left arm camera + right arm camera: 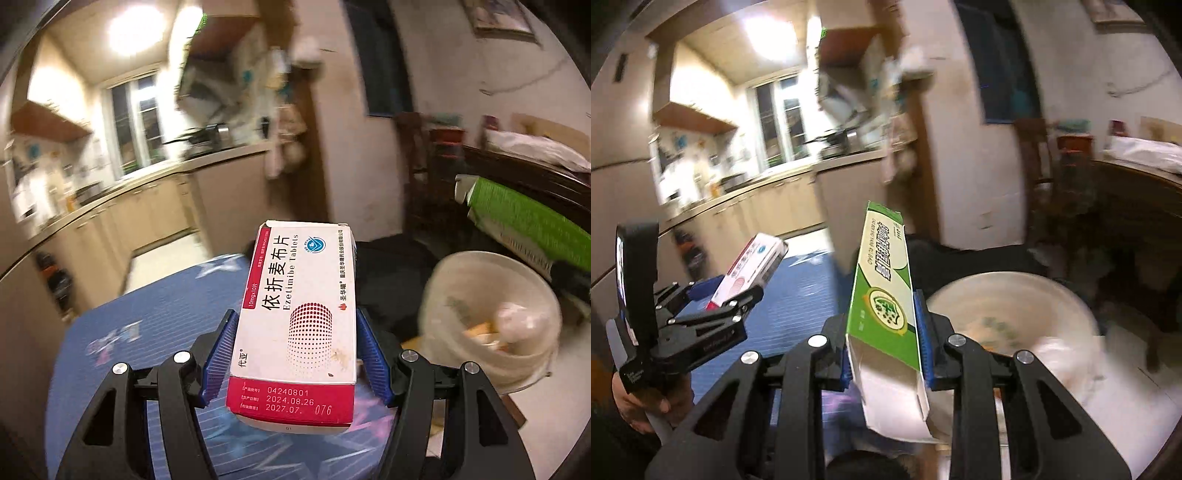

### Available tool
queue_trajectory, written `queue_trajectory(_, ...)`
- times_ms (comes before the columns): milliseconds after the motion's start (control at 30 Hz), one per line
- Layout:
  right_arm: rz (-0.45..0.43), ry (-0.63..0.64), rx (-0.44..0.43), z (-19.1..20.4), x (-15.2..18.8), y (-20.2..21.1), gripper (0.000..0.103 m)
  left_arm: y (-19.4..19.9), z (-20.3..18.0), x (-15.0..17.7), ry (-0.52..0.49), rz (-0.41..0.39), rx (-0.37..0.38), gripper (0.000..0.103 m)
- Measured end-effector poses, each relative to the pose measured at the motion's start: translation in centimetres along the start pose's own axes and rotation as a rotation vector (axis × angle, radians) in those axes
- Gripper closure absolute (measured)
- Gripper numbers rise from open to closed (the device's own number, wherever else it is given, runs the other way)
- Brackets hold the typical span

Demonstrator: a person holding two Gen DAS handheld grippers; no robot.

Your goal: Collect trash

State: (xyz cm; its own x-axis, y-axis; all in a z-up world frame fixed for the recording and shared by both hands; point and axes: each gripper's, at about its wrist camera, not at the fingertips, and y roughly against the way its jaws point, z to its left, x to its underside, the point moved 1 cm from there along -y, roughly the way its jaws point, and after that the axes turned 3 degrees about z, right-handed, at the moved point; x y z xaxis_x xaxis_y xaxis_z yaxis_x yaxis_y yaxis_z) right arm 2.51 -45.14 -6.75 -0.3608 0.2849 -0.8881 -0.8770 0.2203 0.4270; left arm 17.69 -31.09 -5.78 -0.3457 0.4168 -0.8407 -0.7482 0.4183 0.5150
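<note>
My left gripper (295, 354) is shut on a white and red medicine box (299, 317), held in the air above a blue patterned table (155, 325). In the right wrist view the same left gripper (720, 299) and its box (750, 266) show at the left. My right gripper (886, 347) is shut on a long green and white carton (882, 295) with an open end; the carton also shows at the right of the left wrist view (524, 218). A white lined trash bin (491, 317) stands to the right, below both boxes, and shows in the right wrist view (1015, 317) too.
The bin holds some wrappers and a pale lump. A dark bundle (391, 273) lies beyond the table. Kitchen counters (122, 206) run along the left, a wall column (354, 147) stands ahead, and dark wooden furniture (1137, 221) is at the right.
</note>
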Motion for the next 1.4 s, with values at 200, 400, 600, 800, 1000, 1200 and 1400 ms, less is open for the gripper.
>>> queue_trajectory(200, -0.04, -0.057, 0.139, -6.0, -0.6, 1.7, 0.078, -3.1, -7.1, -2.0, -0.088, 0.008, 0.166, 0.039)
queue_trajectory(400, -0.05, -0.062, 0.222, -9.4, -1.1, 1.8, 0.078, -6.0, -12.5, -4.2, -0.14, 0.023, 0.294, 0.039)
queue_trajectory(600, -0.023, -0.095, 0.247, -11.9, -0.6, 1.1, 0.078, -7.8, -15.2, -5.2, -0.173, 0.025, 0.323, 0.039)
queue_trajectory(800, -0.008, -0.119, 0.235, -12.6, -0.6, -0.2, 0.078, -8.5, -15.8, -5.0, -0.178, 0.031, 0.331, 0.039)
queue_trajectory(1000, 0.069, -0.085, 0.2, -12.7, -0.9, -3.7, 0.068, -9.6, -16.1, -4.5, -0.213, 0.056, 0.365, 0.031)
queue_trajectory(1200, 0.051, -0.078, 0.219, -12.6, -0.2, -3.9, 0.047, -10.2, -14.8, -4.5, -0.19, 0.056, 0.346, 0.014)
queue_trajectory(1400, 0.057, -0.088, 0.234, -12.0, 0.8, -2.5, 0.047, -8.0, -13.3, -4.1, -0.17, 0.022, 0.342, 0.014)
